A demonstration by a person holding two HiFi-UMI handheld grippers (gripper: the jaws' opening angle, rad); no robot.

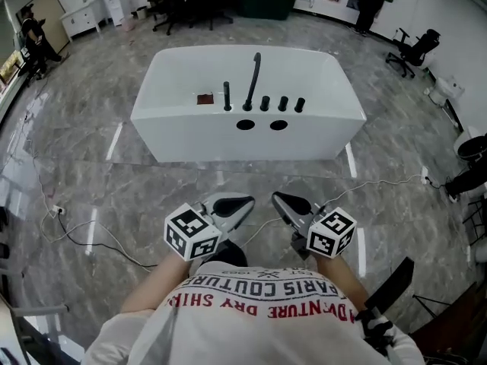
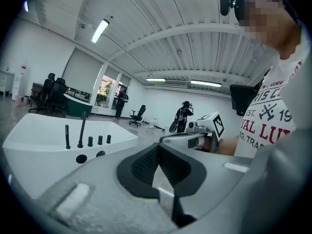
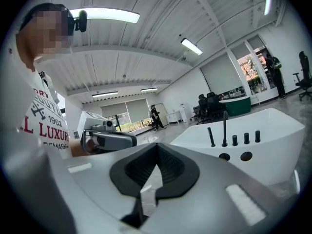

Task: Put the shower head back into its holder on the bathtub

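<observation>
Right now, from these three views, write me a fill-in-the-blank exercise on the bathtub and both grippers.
1. The left gripper and the right gripper both have their jaws ____, with nothing between them.
2. The bathtub is ____ in colour.
3. Right of the tall black spout stand ____ short black knobs.
4. Nearer the person than those fittings, the tub shows ____ round dark holes.

Missing words: shut; white; three; two.

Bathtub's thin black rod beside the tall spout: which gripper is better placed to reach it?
Left, slightly: the rod stands left of the spout, on the left gripper's side. Both it and the right gripper are shut, empty and well short of the bathtub.
</observation>
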